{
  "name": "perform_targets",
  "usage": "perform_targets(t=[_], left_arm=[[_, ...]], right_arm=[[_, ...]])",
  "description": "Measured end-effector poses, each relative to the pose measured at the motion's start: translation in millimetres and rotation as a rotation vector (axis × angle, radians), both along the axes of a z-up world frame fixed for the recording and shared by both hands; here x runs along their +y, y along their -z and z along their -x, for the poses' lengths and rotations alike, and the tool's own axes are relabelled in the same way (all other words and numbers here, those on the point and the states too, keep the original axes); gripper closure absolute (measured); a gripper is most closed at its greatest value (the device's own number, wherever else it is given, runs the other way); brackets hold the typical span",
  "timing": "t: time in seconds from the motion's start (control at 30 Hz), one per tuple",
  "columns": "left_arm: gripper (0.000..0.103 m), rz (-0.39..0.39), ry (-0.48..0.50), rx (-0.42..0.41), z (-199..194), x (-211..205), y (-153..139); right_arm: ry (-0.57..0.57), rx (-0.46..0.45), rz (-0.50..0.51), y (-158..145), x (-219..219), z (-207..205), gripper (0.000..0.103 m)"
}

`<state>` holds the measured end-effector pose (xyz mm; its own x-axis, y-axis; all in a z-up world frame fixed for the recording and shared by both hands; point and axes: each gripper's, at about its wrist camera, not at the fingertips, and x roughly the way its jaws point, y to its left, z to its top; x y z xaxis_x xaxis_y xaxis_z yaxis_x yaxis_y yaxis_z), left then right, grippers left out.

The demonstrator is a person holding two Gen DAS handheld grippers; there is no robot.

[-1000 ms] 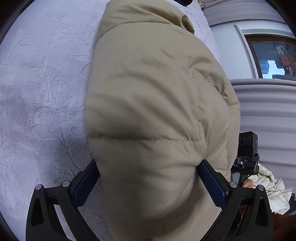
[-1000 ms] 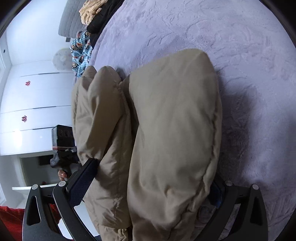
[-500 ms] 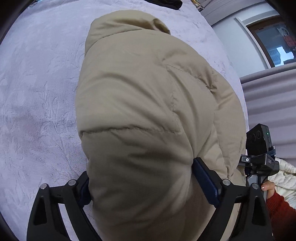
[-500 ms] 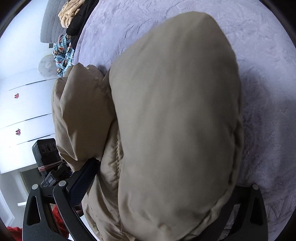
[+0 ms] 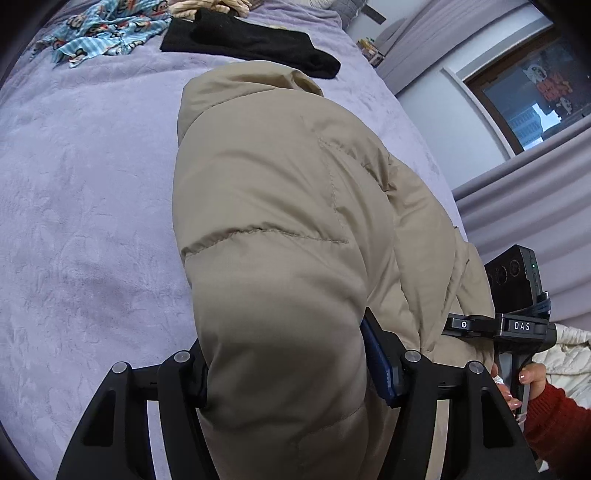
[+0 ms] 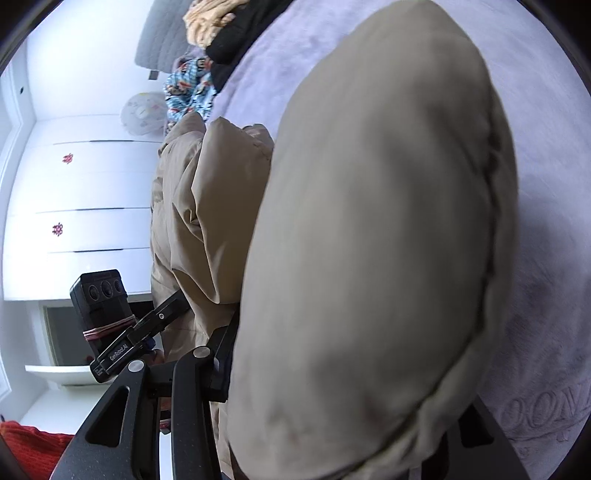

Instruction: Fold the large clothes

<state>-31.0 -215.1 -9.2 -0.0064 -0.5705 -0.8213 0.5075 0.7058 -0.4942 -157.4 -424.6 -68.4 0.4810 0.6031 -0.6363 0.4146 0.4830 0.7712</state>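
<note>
A beige puffer jacket (image 5: 280, 206) is bunched into a thick folded bundle over the lilac bedspread (image 5: 81, 192). My left gripper (image 5: 291, 365) is shut on the bundle's near end, the padding bulging between its fingers. My right gripper (image 6: 332, 373) is shut on the other side of the same jacket (image 6: 376, 221), which fills most of the right wrist view and hides the right finger. Each gripper shows in the other's view: the right one in the left wrist view (image 5: 517, 317), the left one in the right wrist view (image 6: 110, 332).
A black garment (image 5: 251, 44), a blue patterned garment (image 5: 107, 29) and a tan knit (image 5: 218, 5) lie at the far end of the bed. White wardrobe doors (image 6: 85, 192) stand beyond the bed's left side. Grey curtains (image 5: 528, 218) and a window are on the right.
Both grippers have lifted and tilted with the jacket in them; the bundle has risen off the bedspread and the far end of the bed with the other clothes has come into view.
</note>
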Motion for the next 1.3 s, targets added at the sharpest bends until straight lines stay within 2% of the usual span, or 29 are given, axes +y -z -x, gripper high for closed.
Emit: perform_targets(t=[0.17,0.27,0.4,0.5,0.63,0.73,0.83,0.9,0.93,0.97,1.0,1.07,1.13,1.23,1.3], left_arm=[[0.038,-0.003,-0.053,-0.054,-42.8,52.7,-19.1],[0.038,-0.027,-0.074,-0.078,-78.2,88.1,-18.0],[0.038,-0.072,-0.138,-0.077,-136.3,167.5,3.8],[0.038,-0.112,-0.177,-0.086,-165.1,213.2,20.2],[0.037,-0.176,-0.211,-0.060,-192.3,253.8,59.3],[0.033,-0.170,-0.230,-0.012,-197.2,275.7,83.1],[0.033,-0.158,-0.231,-0.025,-196.2,285.9,79.6],[0.033,-0.158,-0.237,-0.069,-192.5,288.7,64.4],[0.033,-0.138,-0.243,-0.102,-193.2,293.1,53.4],[0.033,-0.118,-0.247,-0.126,-196.5,297.5,45.6],[0.033,-0.105,-0.249,-0.148,-200.6,299.1,38.8],[0.033,-0.102,-0.248,-0.198,-214.2,299.2,30.7],[0.033,-0.123,-0.256,-0.220,-227.9,295.2,28.8],[0.033,-0.163,-0.256,-0.240,-248.3,286.2,37.6],[0.033,-0.189,-0.242,-0.243,-257.5,276.8,46.1]], right_arm=[[-0.045,-0.050,0.013,-12.5,37.1,-52.4,0.056],[-0.060,-0.069,0.010,-8.3,74.9,-95.7,0.056],[-0.075,-0.090,-0.016,7.9,129.6,-151.0,0.056],[-0.084,-0.088,-0.053,27.6,167.6,-184.3,0.056],[-0.101,-0.030,-0.026,53.5,205.9,-223.2,0.054],[-0.099,0.076,0.064,60.2,218.5,-231.4,0.045],[-0.087,0.127,0.189,36.2,214.8,-219.1,0.044],[-0.057,0.115,0.338,6.0,209.3,-201.9,0.044],[-0.028,0.072,0.414,-15.5,206.8,-190.2,0.044],[-0.008,0.027,0.429,-31.2,204.9,-181.7,0.044],[0.014,-0.014,0.398,-43.1,203.5,-175.5,0.044],[0.026,-0.043,0.284,-44.8,200.9,-172.2,0.044],[0.030,-0.041,0.219,-29.7,208.0,-189.1,0.044],[0.061,0.012,0.188,6.4,224.5,-226.2,0.044],[0.113,0.035,0.085,34.9,230.5,-235.8,0.044]])
